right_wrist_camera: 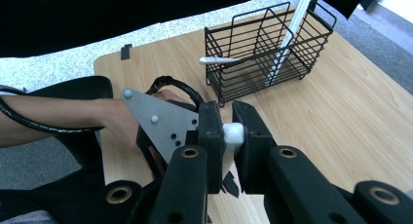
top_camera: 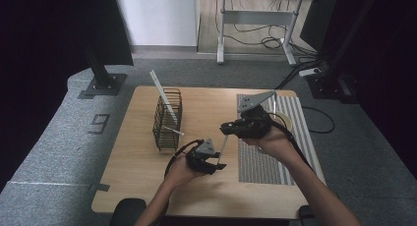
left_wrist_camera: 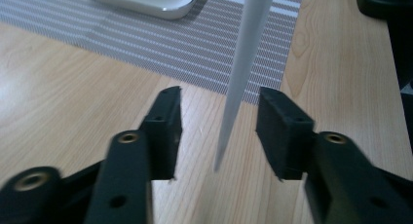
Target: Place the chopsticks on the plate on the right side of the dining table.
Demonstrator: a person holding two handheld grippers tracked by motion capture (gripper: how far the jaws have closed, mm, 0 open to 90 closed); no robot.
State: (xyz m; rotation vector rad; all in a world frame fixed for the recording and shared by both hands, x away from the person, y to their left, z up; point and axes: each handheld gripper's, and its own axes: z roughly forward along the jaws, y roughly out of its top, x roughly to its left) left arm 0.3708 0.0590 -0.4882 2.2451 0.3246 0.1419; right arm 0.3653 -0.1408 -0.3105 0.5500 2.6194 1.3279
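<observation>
The right gripper [right_wrist_camera: 229, 136] is clamped on the thick end of a white stick [right_wrist_camera: 233, 132], a hold the right gripper view shows plainly. In the left gripper view the stick's thin tip [left_wrist_camera: 234, 107] hangs between the spread jaws of the left gripper [left_wrist_camera: 219, 131], touching neither. The high view shows a black wire basket [top_camera: 167, 119] beyond both grippers, with other white sticks [top_camera: 162, 94] leaning in it.

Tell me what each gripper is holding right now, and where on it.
The right gripper clamps a white chopstick by its thick end. The left gripper is open around its thin tip, holding nothing.
</observation>
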